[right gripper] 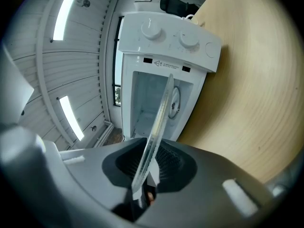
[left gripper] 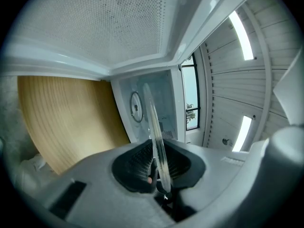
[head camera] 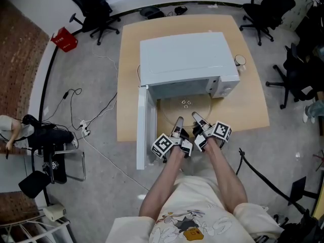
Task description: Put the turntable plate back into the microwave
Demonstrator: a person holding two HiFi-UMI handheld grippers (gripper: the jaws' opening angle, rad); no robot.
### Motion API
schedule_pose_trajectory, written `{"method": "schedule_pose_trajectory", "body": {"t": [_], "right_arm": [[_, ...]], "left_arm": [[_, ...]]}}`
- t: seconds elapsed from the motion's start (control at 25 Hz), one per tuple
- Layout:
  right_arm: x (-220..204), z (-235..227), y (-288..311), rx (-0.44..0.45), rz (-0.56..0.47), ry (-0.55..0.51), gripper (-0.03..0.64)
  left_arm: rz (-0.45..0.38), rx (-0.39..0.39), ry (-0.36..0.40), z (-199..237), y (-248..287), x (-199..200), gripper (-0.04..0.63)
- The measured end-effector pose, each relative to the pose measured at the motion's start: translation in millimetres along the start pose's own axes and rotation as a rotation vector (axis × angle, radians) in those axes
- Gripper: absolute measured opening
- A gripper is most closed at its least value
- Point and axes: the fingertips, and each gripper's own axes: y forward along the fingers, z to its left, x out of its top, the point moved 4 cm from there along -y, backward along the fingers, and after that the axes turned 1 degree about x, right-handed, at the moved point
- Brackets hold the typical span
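My left gripper and right gripper each pinch the turntable plate by its near rim, before the open microwave, above the table's front edge.

Light wooden table, white microwave on it, mug beside

The top of the microwave hides its cavity, the clear turntable plate barely shows against the counter, and small pale bits there are too tiny to identify.

On table, microwave behind turntable plate
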Motion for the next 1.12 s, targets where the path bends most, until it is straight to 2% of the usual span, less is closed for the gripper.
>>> {"method": "schedule_pose_trajectory", "body": {"t": [0.24,0.36,0.48,0.84,1.0,1.12], "right_arm": [[-5,6,-3,0.045,-0.009,-0.012,0.064],[-7,1,0,0.006,-0.005,0.008,0.063],[-4,-5,7,-0.005,0.011,0.016,0.063],[32,-31,57,-0.029,0.068,0.016,0.063],[51,-41,82,0.000,0.062,0.035,0.063],[61,-47,101,-0.012,0.058,0.038,0.061]], "left_arm": [[-0.003,-0.022,-0.002,-1,-8,-2,0.044],[-0.011,-0.052,-0.028,-4,-5,2,0.043],[-0.016,-0.011,-0.021,7,-1,6,0.044],[-0.057,0.013,-0.060,29,51,32,0.048],[-0.065,0.027,-0.064,36,78,46,0.044],[-0.069,0.024,-0.080,40,96,60,0.043]]}}
